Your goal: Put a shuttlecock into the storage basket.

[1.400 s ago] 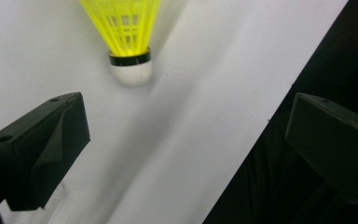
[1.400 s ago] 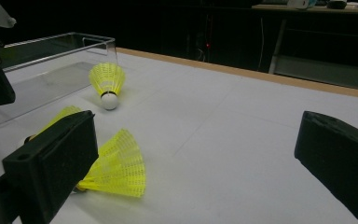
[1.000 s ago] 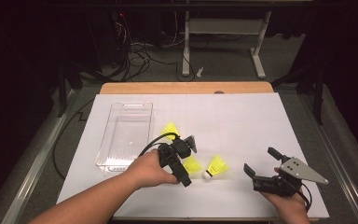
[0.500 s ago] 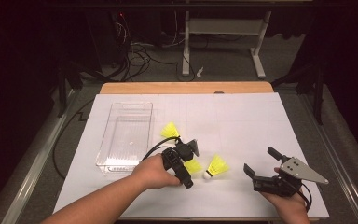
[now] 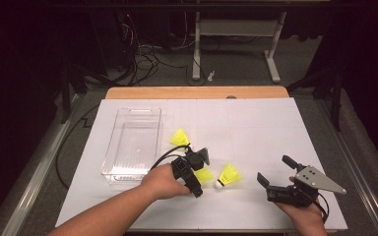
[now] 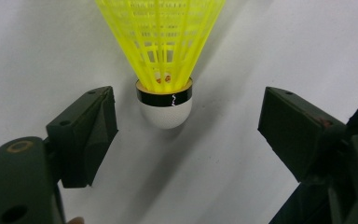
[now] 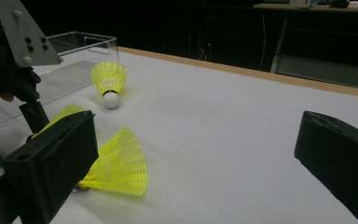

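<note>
From the high view, three yellow shuttlecocks lie loose on the white surface (image 5: 256, 128) just right of the clear bin (image 5: 130, 142), probably waiting to go in. The left tongs (image 5: 200, 174) sit over the middle shuttlecock (image 5: 204, 175), right by the bin's near corner. In the left gripper view that shuttlecock (image 6: 164, 100) lies between the jaws, which have just been closing but aren't touching it yet. In the right gripper view the right tongs (image 7: 200, 163) are wide open and empty, far from the bin.
</note>
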